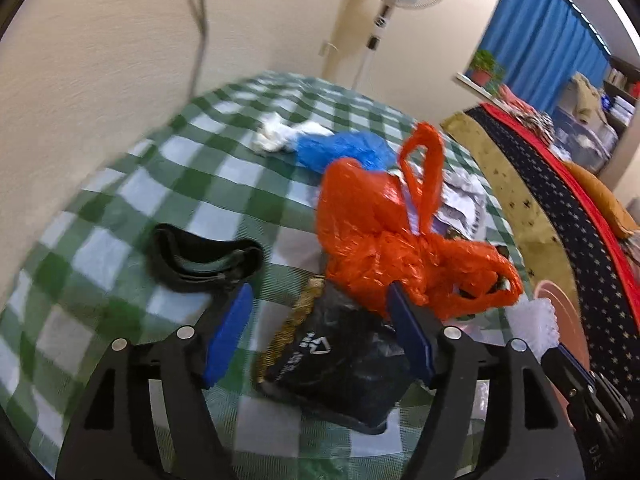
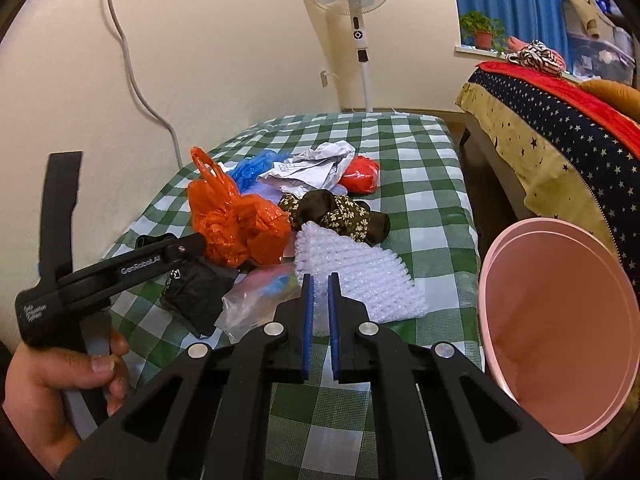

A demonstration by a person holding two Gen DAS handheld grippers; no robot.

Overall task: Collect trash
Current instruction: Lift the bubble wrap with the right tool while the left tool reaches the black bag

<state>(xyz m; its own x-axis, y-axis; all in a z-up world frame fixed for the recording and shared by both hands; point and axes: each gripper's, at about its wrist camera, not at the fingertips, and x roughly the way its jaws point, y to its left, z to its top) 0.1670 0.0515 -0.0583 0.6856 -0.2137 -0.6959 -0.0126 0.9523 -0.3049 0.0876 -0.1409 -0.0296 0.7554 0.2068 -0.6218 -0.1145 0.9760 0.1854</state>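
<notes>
Both grippers over my checked table [image 2: 420,168]: left gripper [image 1: 316,300] jaws apart, black bag [image 1: 344,364] between them, unpinched, orange bag [image 1: 376,232] just beyond. Right gripper [image 2: 319,280] jaws nearly together on bubble wrap [image 2: 360,272]. Pink bin [image 2: 560,320] right of it.

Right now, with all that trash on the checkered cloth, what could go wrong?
The left gripper is open over the black foil pouch, right beside the crumpled orange plastic bag, so it might snag that bag instead. The right gripper pinches only the edge of the white bubble wrap sheet; it could slip before reaching the pink bin.
</notes>
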